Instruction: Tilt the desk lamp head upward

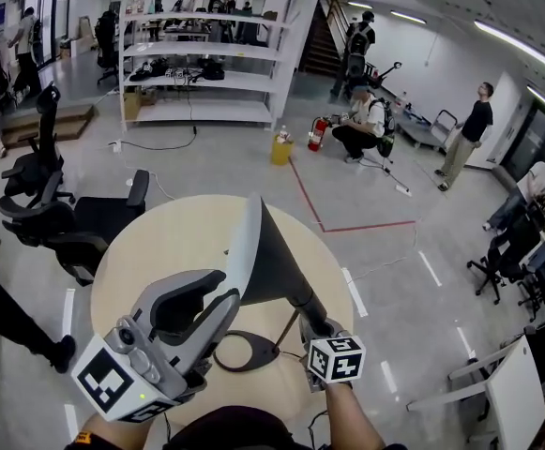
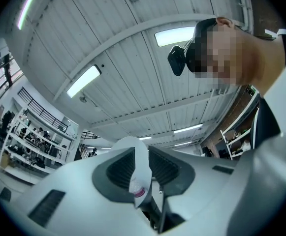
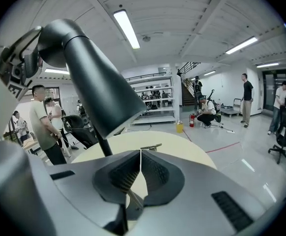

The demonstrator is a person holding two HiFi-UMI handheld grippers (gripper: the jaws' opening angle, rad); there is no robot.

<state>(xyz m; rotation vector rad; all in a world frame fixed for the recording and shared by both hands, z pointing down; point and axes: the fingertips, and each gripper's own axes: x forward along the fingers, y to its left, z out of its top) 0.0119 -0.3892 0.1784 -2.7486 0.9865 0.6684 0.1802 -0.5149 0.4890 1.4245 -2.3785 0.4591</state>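
Observation:
A desk lamp stands on the round beige table. Its dark cone head is tipped on its side, with the white-edged rim toward my left. The oval ring base lies on the table under it. My left gripper is shut on the rim; in the left gripper view the thin white rim sits pinched between the pads. My right gripper is low beside the narrow end of the head, partly hidden by it. Its jaws meet in a thin line with nothing between them. The lamp head looms above and to the left of them.
Black office chairs stand left of the table, and a person's leg is beside them. A small metal piece lies on the table's far side. Beyond are white shelving, a yellow bin, a fire extinguisher and several people.

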